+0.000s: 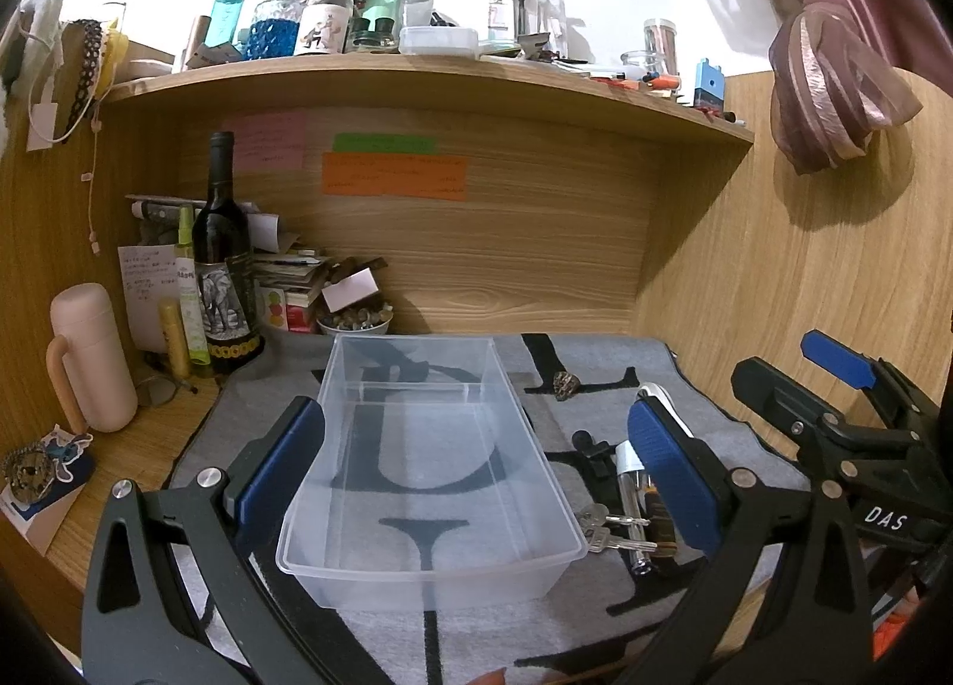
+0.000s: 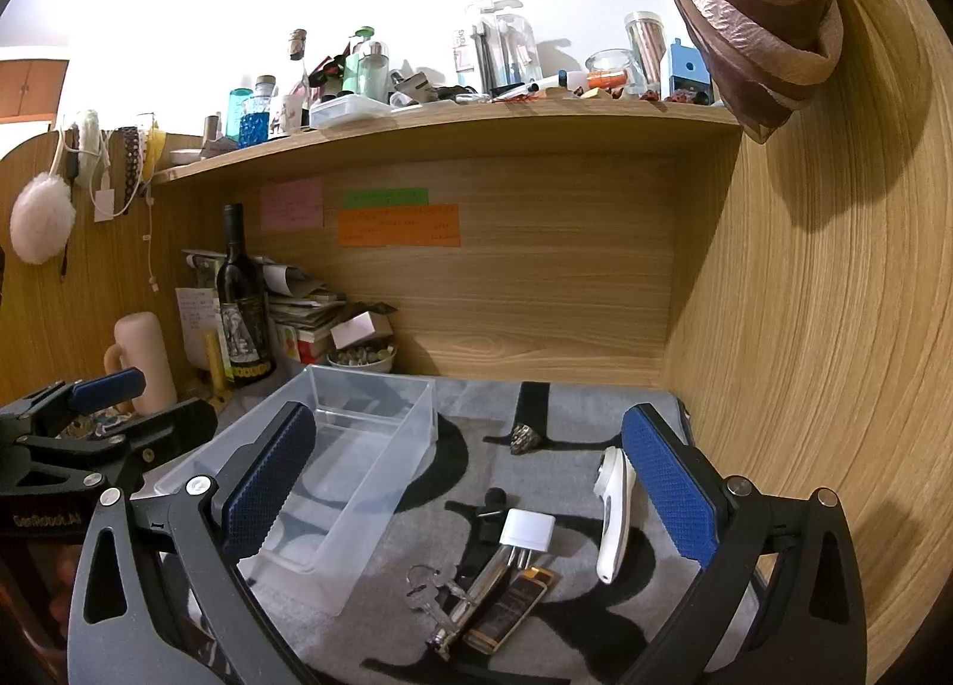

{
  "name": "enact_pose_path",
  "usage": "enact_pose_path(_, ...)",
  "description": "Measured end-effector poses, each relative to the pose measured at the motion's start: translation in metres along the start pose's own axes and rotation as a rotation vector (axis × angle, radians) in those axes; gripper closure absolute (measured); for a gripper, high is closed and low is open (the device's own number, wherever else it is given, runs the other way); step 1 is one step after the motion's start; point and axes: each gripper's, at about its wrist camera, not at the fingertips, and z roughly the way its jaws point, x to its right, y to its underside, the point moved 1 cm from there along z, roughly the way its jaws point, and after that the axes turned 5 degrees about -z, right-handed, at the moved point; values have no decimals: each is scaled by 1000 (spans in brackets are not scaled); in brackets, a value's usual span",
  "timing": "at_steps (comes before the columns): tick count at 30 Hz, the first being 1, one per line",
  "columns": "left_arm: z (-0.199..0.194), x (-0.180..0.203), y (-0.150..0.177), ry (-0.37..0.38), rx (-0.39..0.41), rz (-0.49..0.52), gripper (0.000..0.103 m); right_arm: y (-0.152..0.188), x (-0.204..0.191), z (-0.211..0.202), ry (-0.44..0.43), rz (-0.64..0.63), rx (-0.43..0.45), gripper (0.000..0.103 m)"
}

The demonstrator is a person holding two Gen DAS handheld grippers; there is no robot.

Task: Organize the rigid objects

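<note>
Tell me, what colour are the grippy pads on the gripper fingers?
Blue, with a bumpy texture, on black arms; the right wrist view shows the pads best.

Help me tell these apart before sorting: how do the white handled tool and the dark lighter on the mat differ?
The white handled tool is long, curved and plain white; the dark lighter is a short, straight-sided block, dark brown with gold trim. The tool lies alone toward the mat's right edge, while the lighter lies close alongside the glass vial near the keys. Both lie flat on the grey mat, outside the clear bin.
</note>
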Motion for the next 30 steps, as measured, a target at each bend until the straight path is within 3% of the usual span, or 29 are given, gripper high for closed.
enact_pose_path(30, 7, -1, 2, 33, -14, 4, 0, 1, -1, 6, -5, -13, -5, 0)
